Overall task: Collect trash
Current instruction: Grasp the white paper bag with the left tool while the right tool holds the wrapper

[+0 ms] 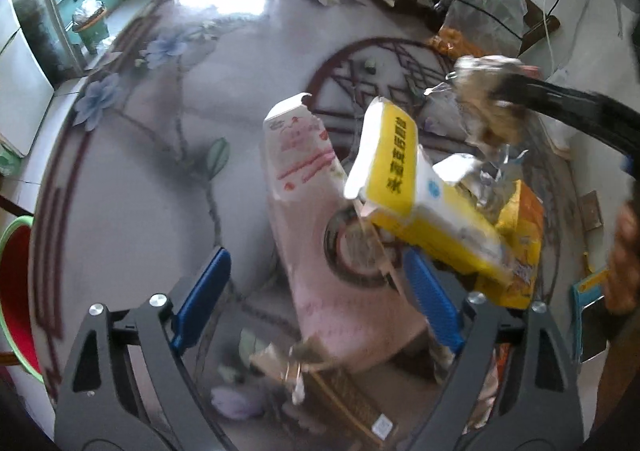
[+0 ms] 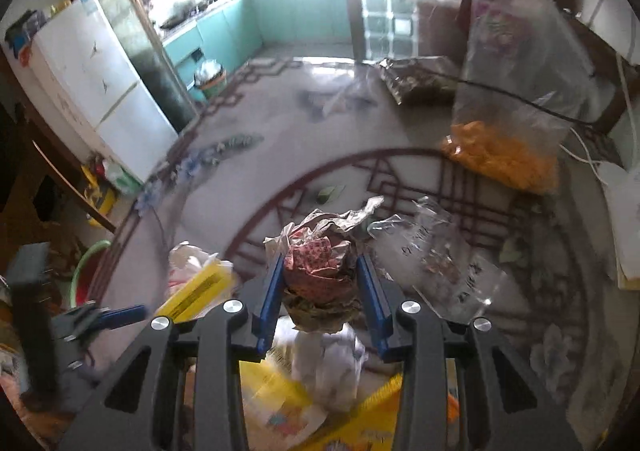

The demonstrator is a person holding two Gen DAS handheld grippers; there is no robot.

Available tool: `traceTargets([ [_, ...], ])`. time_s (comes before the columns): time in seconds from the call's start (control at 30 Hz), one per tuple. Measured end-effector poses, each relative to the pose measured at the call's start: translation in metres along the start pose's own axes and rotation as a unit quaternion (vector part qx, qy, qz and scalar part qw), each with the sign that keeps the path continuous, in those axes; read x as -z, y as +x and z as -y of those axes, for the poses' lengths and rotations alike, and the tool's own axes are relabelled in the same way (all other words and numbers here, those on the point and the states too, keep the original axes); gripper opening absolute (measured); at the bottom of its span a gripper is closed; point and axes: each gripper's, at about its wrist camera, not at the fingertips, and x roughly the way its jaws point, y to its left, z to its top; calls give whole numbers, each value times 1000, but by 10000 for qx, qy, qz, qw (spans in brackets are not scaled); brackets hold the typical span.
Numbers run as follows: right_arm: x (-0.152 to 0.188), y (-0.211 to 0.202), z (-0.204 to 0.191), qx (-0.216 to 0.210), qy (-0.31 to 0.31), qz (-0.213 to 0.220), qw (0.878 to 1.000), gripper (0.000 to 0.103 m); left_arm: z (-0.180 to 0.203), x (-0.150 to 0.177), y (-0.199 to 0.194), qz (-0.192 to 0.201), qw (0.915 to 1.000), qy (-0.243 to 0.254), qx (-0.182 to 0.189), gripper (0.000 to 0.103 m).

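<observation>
In the left wrist view, the left tool [image 1: 316, 287] is hanging wide above the surface [image 1: 132, 179], nothing pressed between its pads, with a pink carton [image 1: 320, 235] lying between them and a yellow box [image 1: 424, 207] propped against it. Both are probably light, thin card that crushes easily, so squeezing across the carton's flat sides looks safest. In the right wrist view, the right tool [image 2: 320, 287] is pinching a crumpled wad [image 2: 320, 267] narrowly; it is likely soft, weightless paper, holding well at its middle.
</observation>
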Motion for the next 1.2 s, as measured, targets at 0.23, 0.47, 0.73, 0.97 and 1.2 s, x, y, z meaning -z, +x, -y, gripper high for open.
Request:
traceTargets([
  [0.23, 17, -11, -14, 26, 194, 35, 9998, 36, -3, -4, 17, -146, 9999, -56, 15, 58],
  [0.47, 33, -30, -30, 110, 222, 163, 9996, 36, -8, -1, -12, 241, 9996, -35, -162, 42],
  [0.73, 42, -71, -55, 213, 83, 567, 9981, 36, -2, 6, -86, 1139, 9928, 144, -328, 42],
  [0.97, 50, -108, -83, 305, -75, 880, 9956, 36, 6, 23, -139, 1627, 9858, 243, -349, 42],
  [1.2, 58, -130, -109, 330, -223, 1071, 9935, 36, -4, 47, -172, 1841, 9820, 127, -404, 42],
])
